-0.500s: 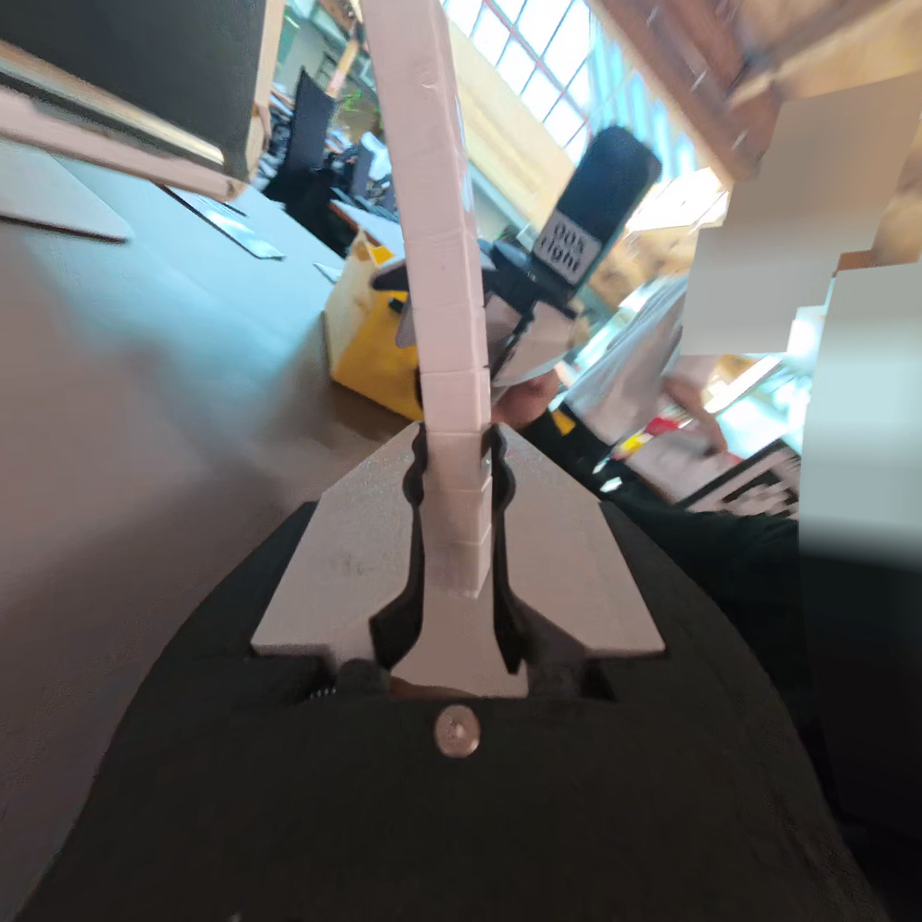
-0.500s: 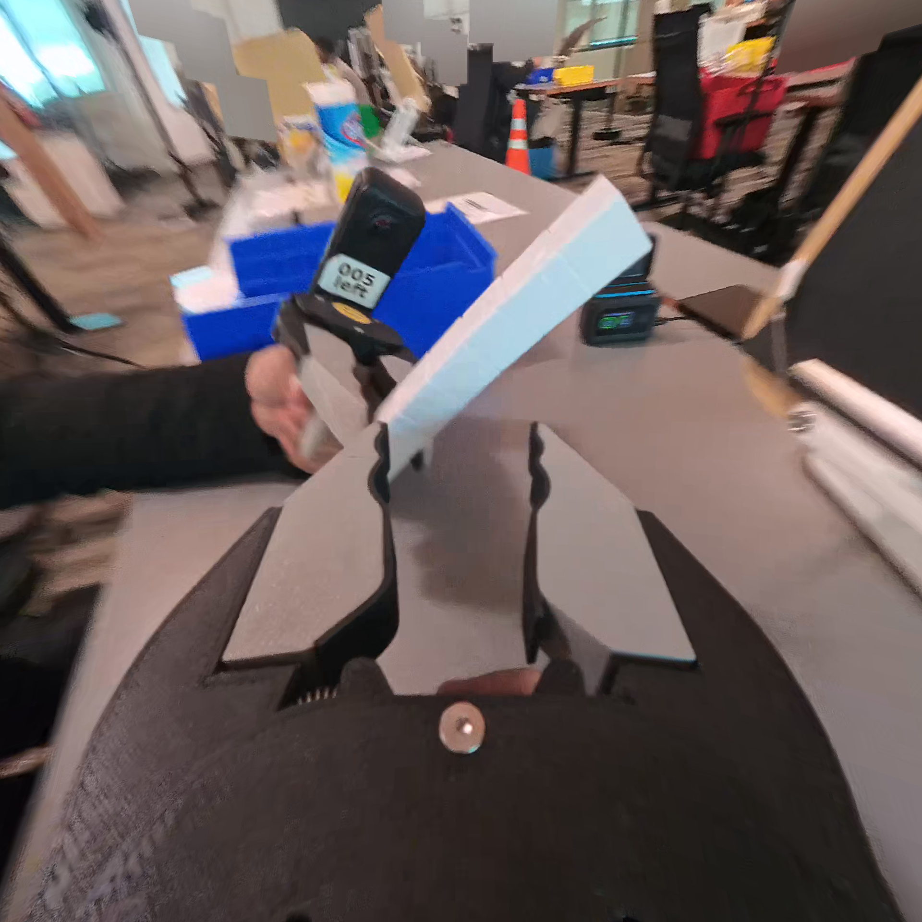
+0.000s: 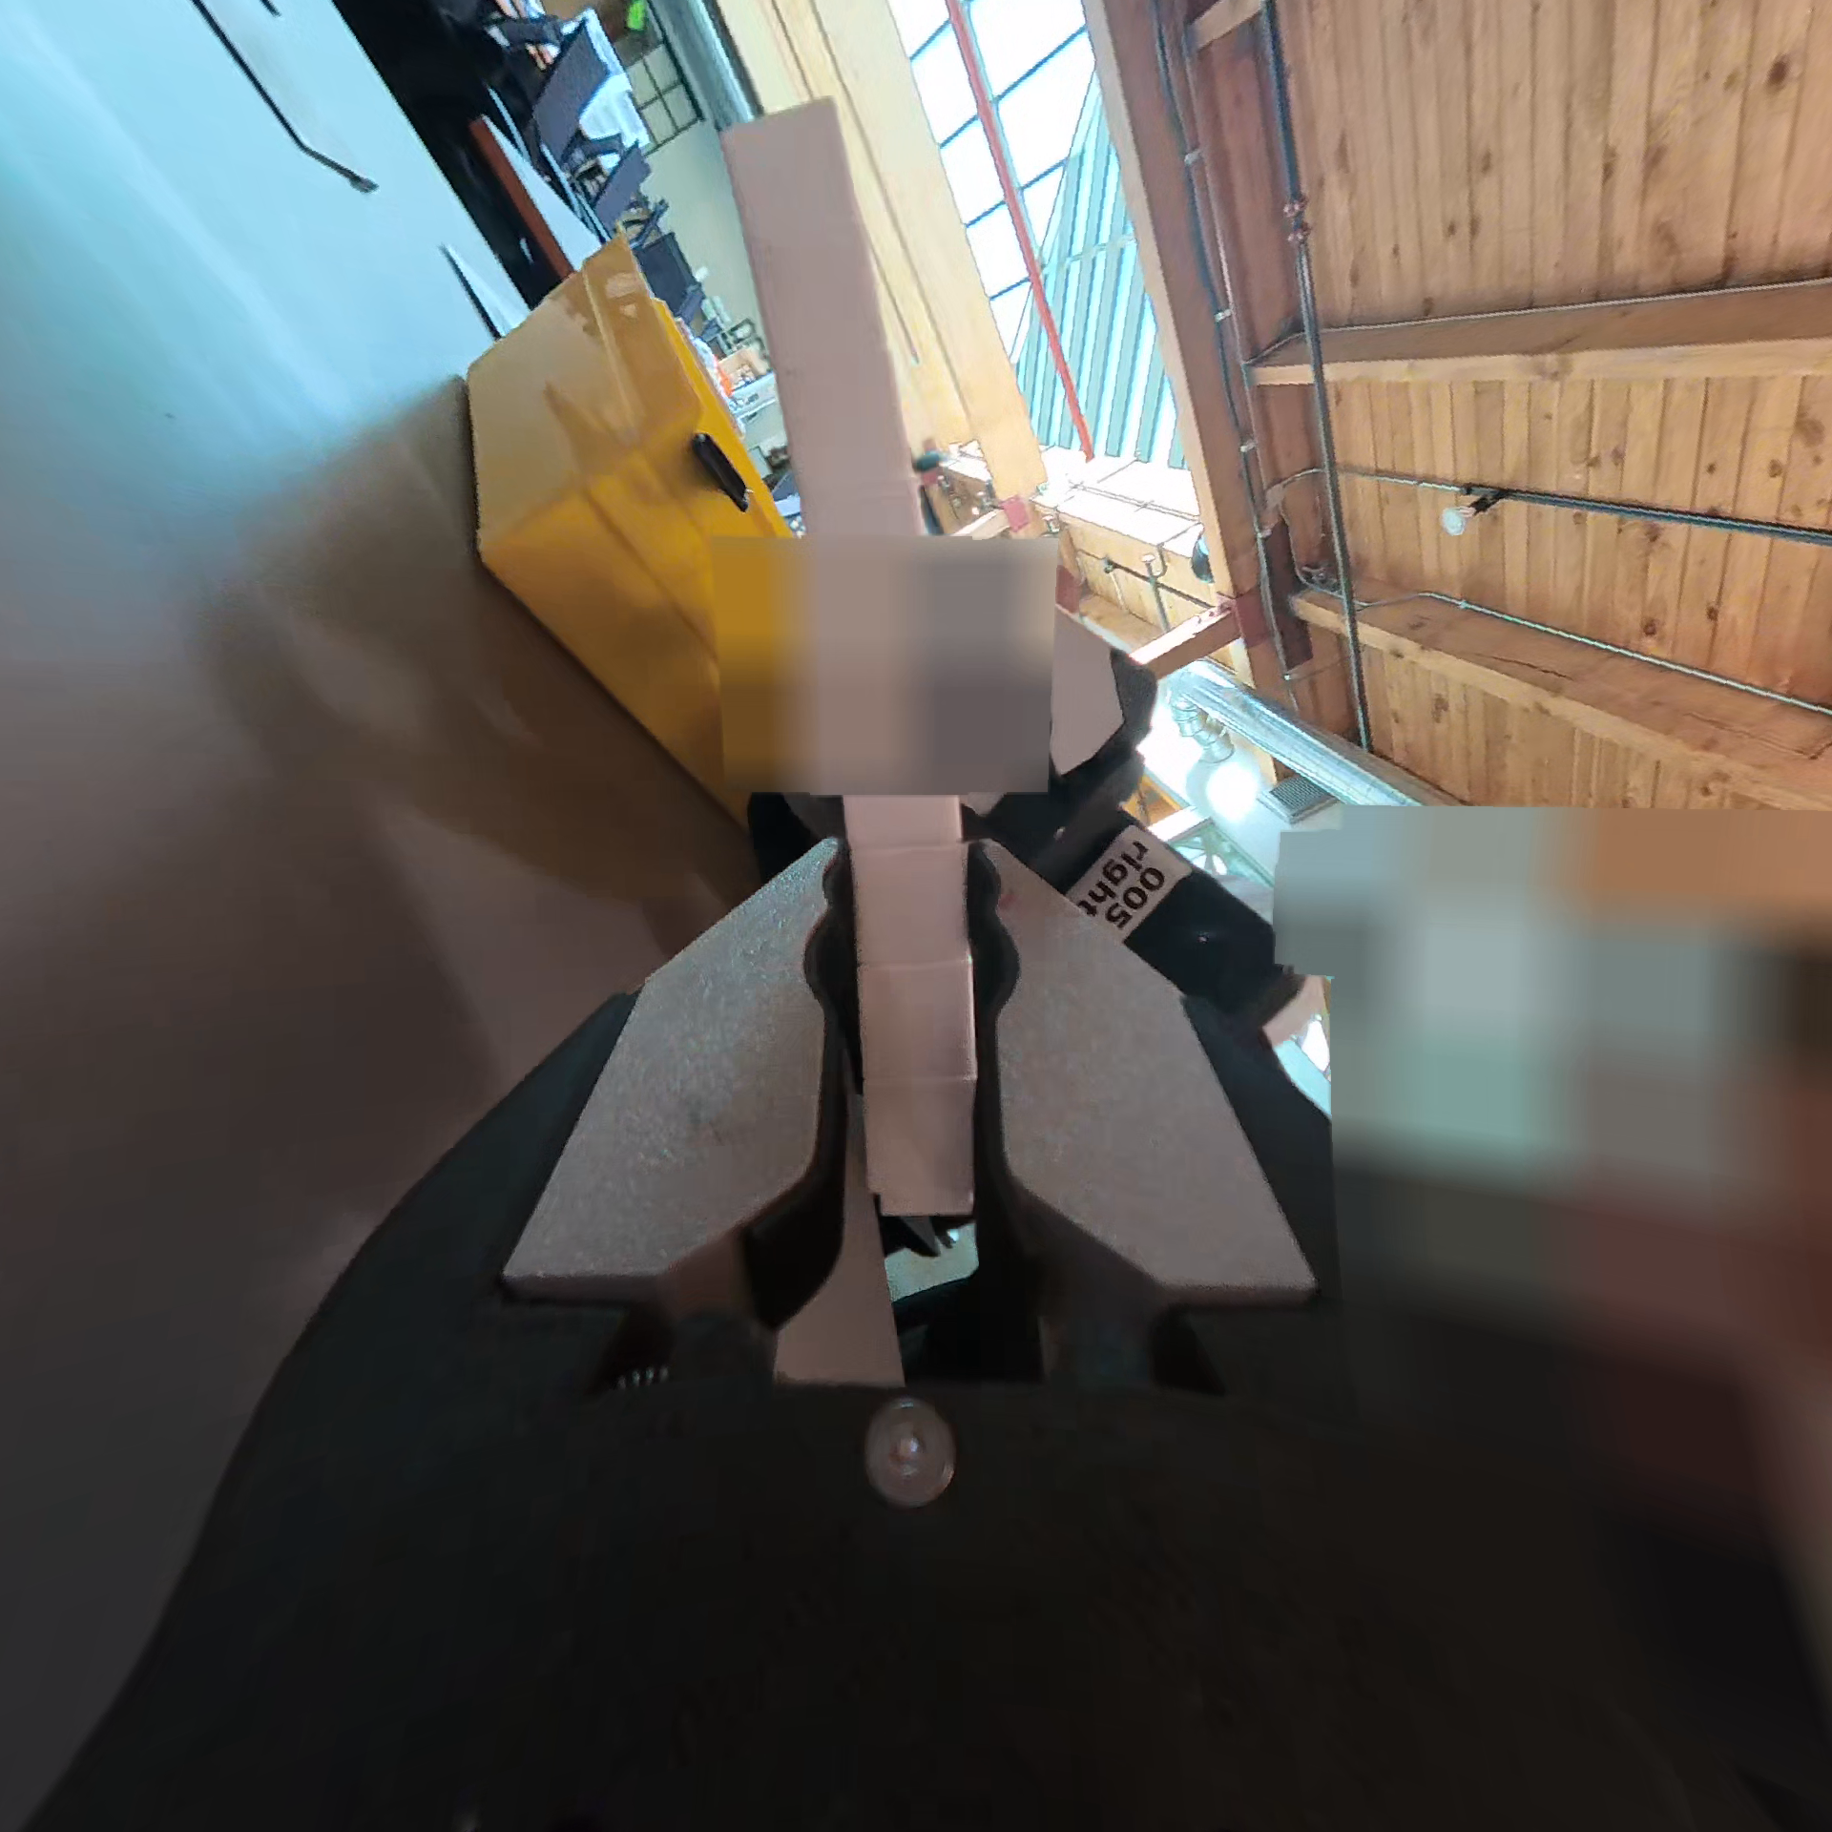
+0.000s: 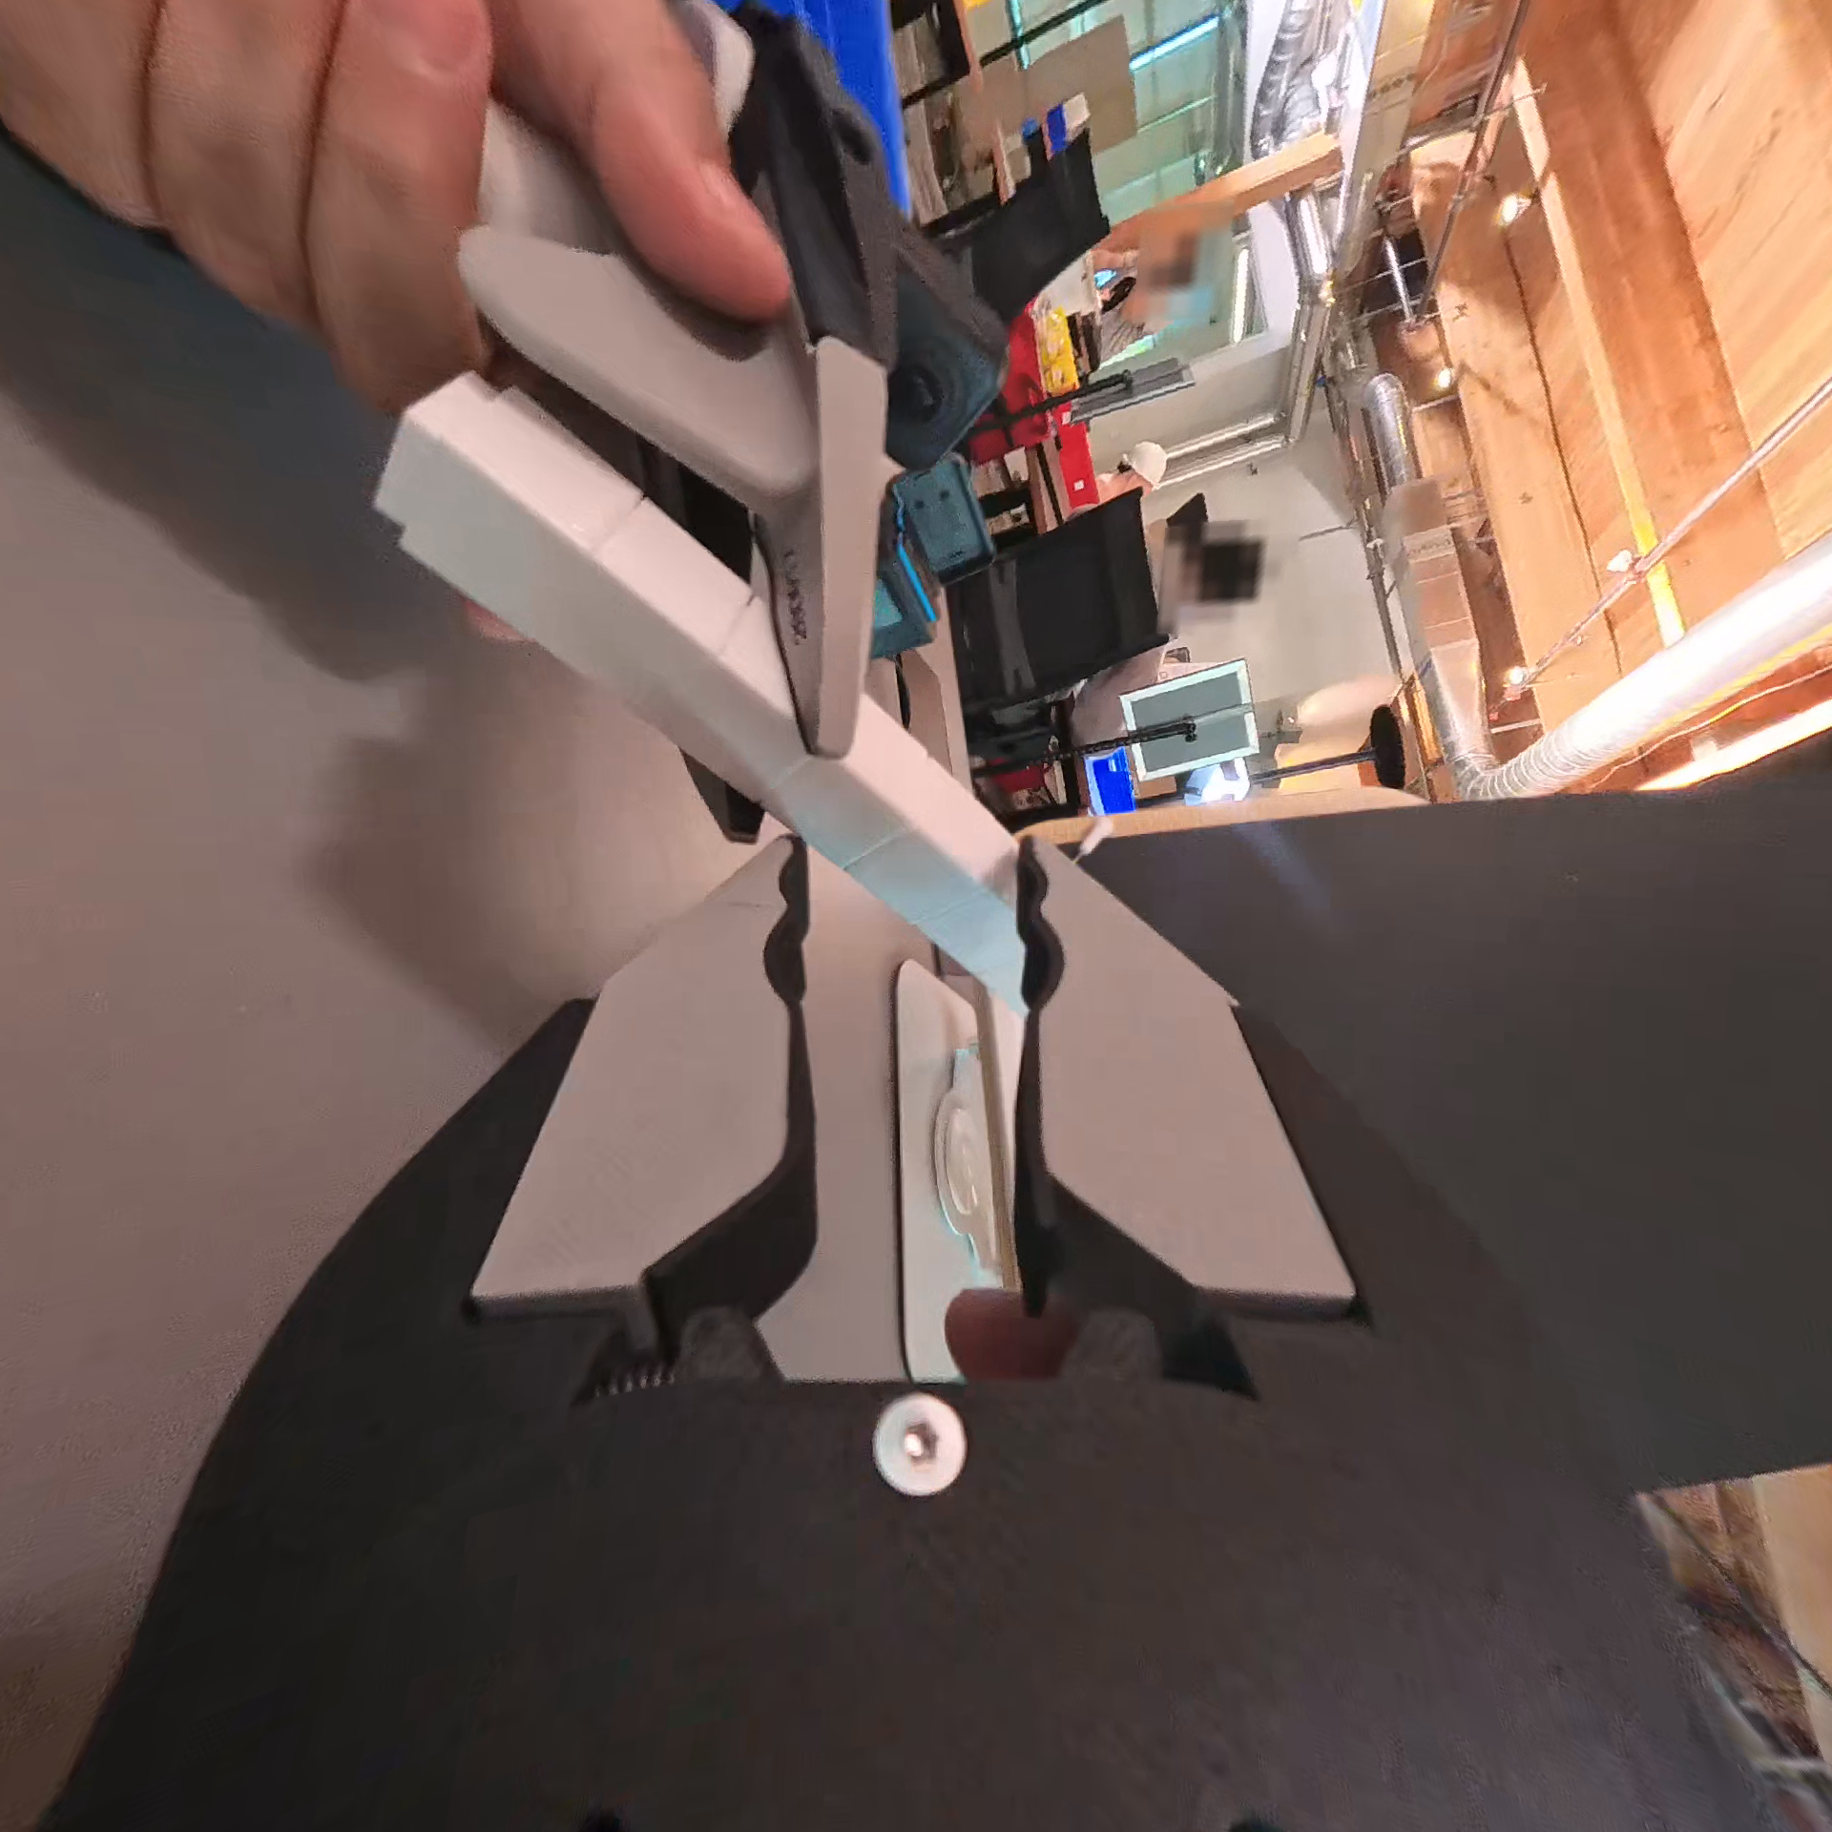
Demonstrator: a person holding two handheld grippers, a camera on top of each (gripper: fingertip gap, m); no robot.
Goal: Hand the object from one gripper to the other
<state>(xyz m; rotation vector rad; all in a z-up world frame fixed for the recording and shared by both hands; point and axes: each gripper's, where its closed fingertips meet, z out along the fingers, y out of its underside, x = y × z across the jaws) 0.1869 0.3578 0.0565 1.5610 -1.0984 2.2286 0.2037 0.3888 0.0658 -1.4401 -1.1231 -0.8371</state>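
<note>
Left gripper (image 3: 910, 882) clamping the long white segmented foam bar (image 3: 912, 1051), fingers (image 3: 714, 1071) pressing both sides near its lower end. Bar standing up and away from the gripper, clear of the grey tabletop (image 3: 248, 892), passing in front of a yellow plastic bin (image 3: 595, 496). Right gripper (image 4: 910, 892) standing partly open, gripping nothing. Bar's far end lying slantwise across its gap, touching the right-hand fingertip (image 4: 1036, 922).
</note>
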